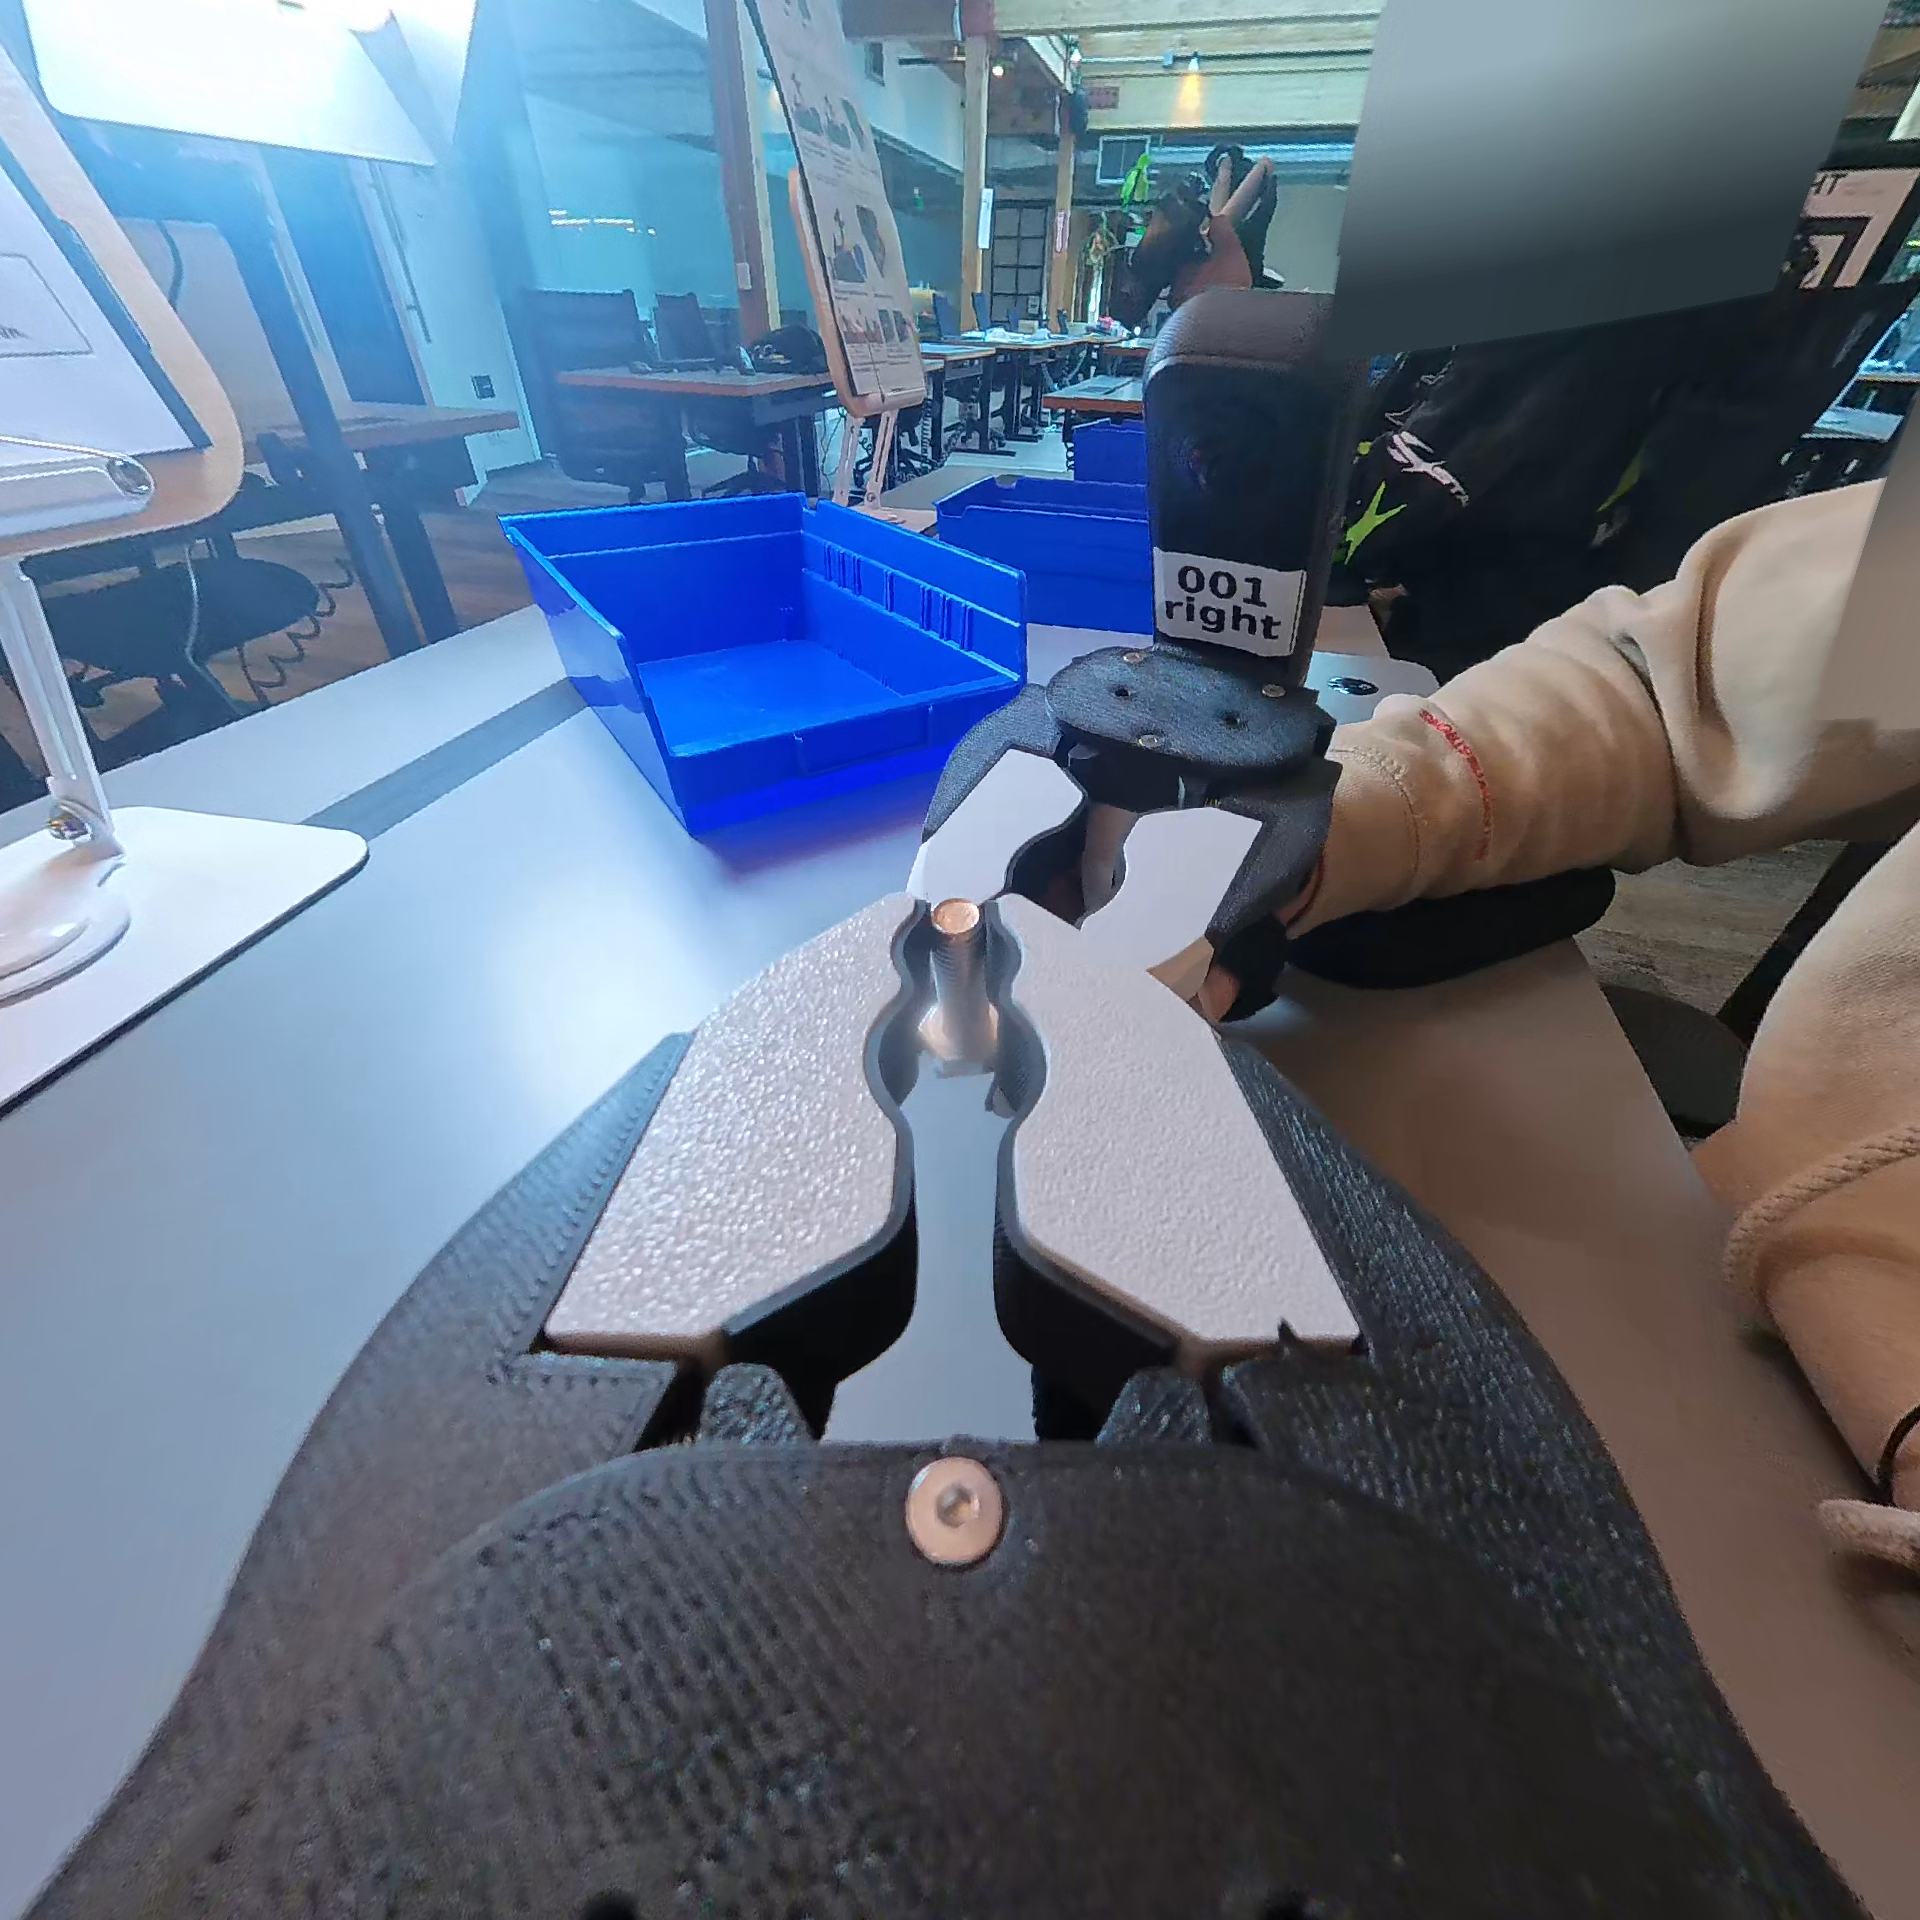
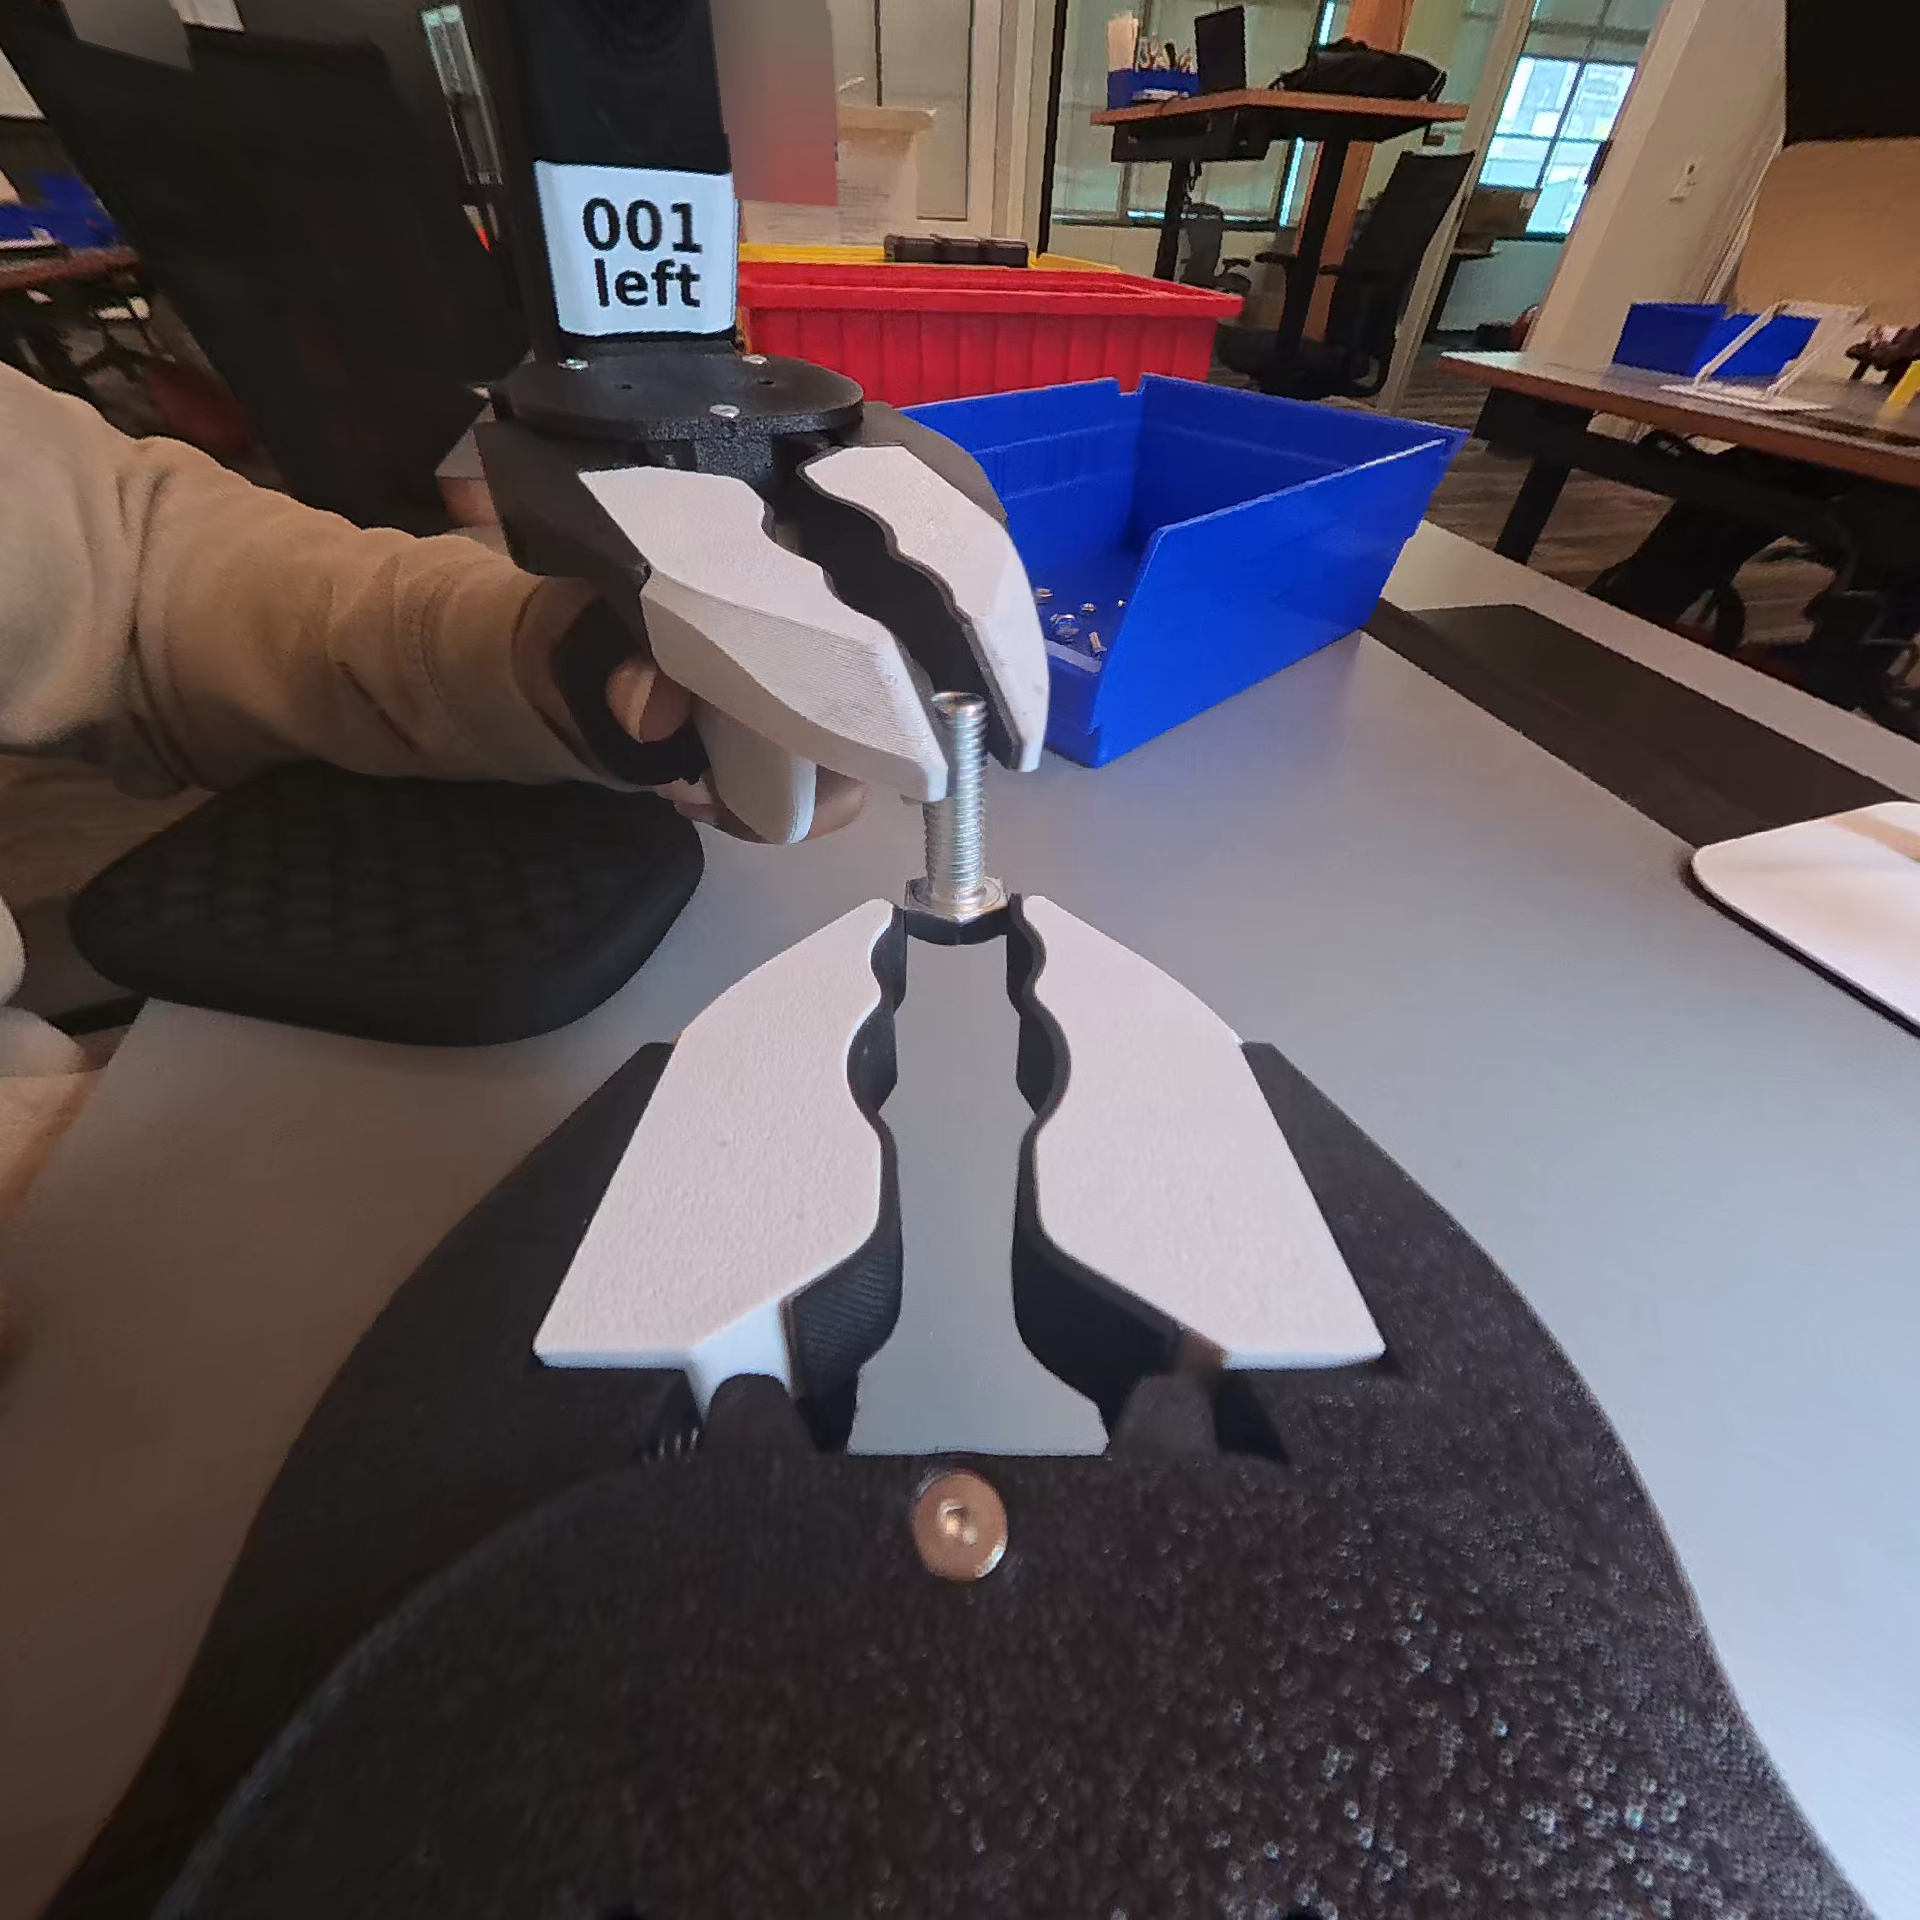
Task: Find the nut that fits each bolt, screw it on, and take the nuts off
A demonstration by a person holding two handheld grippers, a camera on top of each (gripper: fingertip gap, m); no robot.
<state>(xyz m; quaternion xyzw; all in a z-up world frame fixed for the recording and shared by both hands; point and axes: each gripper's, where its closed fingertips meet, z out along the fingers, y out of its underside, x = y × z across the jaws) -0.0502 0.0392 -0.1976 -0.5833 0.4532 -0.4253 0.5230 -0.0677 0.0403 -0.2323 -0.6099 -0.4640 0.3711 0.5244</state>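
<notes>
A silver threaded bolt (image 2: 957, 800) stands upright above the grey table (image 2: 1351, 935). My left gripper (image 1: 956, 935) is shut on the bolt's upper threaded end (image 1: 954, 966); it also shows in the right wrist view (image 2: 966, 748). A hex nut (image 2: 951, 902) sits at the bolt's lower end. My right gripper (image 2: 954, 916) is shut on this nut from the side. In the left wrist view the right gripper's fingers (image 1: 997, 821) reach in under my left fingertips, which hide the nut's grip.
An empty blue bin (image 1: 582, 623) stands behind the grippers, another blue bin (image 1: 1039, 520) farther back. In the right wrist view a blue bin (image 2: 1299, 582) holds several small nuts and bolts (image 2: 1070, 623); a red bin (image 2: 977, 322) is behind. A white stand base (image 1: 156, 873) sits on the left. My two grippers' fingertips are within a few centimetres of each other.
</notes>
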